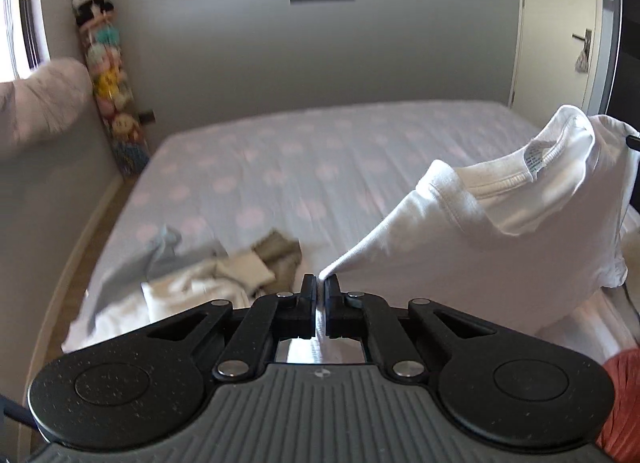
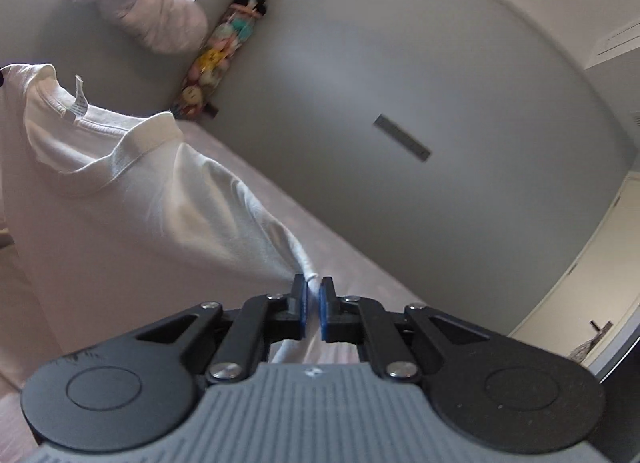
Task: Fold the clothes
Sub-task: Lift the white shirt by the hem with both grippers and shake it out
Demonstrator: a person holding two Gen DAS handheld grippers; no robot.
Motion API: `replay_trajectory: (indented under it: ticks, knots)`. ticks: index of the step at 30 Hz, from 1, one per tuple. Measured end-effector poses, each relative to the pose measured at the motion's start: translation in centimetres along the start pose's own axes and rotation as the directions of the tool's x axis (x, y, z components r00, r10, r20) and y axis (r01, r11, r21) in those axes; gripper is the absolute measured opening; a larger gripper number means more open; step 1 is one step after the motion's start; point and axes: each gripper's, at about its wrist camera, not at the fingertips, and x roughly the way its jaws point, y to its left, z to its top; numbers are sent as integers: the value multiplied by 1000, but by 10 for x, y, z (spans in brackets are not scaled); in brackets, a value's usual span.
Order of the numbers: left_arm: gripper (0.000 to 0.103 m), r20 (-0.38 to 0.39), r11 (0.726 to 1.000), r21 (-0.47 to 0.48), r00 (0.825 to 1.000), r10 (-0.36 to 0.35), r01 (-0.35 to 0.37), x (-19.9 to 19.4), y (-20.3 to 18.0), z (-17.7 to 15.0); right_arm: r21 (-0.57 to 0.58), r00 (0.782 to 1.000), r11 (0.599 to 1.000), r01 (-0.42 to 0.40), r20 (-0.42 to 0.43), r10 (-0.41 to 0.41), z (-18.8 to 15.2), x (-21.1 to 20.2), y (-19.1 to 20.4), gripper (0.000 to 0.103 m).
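Observation:
A white T-shirt (image 1: 480,231) hangs in the air above the bed, its ribbed collar and label up. My left gripper (image 1: 320,283) is shut on one pinched corner of the cloth, which stretches away to the right. In the right wrist view the same white T-shirt (image 2: 100,191) spreads to the left, and my right gripper (image 2: 313,287) is shut on a bunched edge of it between its blue pads. The shirt's lower part is hidden behind the gripper bodies.
The bed (image 1: 320,151) has a pale sheet with pink dots. A pile of other clothes (image 1: 192,275) lies on its near left part. A column of soft toys (image 1: 108,75) stands in the corner, a pale bundle (image 2: 140,11) lies by the window, and a door (image 1: 560,43) is at the right.

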Motion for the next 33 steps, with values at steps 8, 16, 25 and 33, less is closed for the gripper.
replay_trajectory:
  ticks: [8, 16, 25, 33]
  knots:
    - [2, 349, 996, 50, 936, 47, -69, -116, -28, 88, 125, 967, 976, 179, 159, -197, 72, -67, -79, 7]
    - [2, 524, 992, 64, 850, 57, -106, -207, -46, 108, 198, 891, 946, 259, 328, -312, 109, -155, -114, 7]
    - [2, 523, 994, 92, 852, -4, -52, -230, -58, 70, 256, 865, 930, 264, 363, -345, 101, -222, -114, 7]
    - [2, 527, 993, 120, 849, -49, -17, -236, -68, 61, 265, 864, 919, 290, 340, -371, 93, -243, -102, 7]
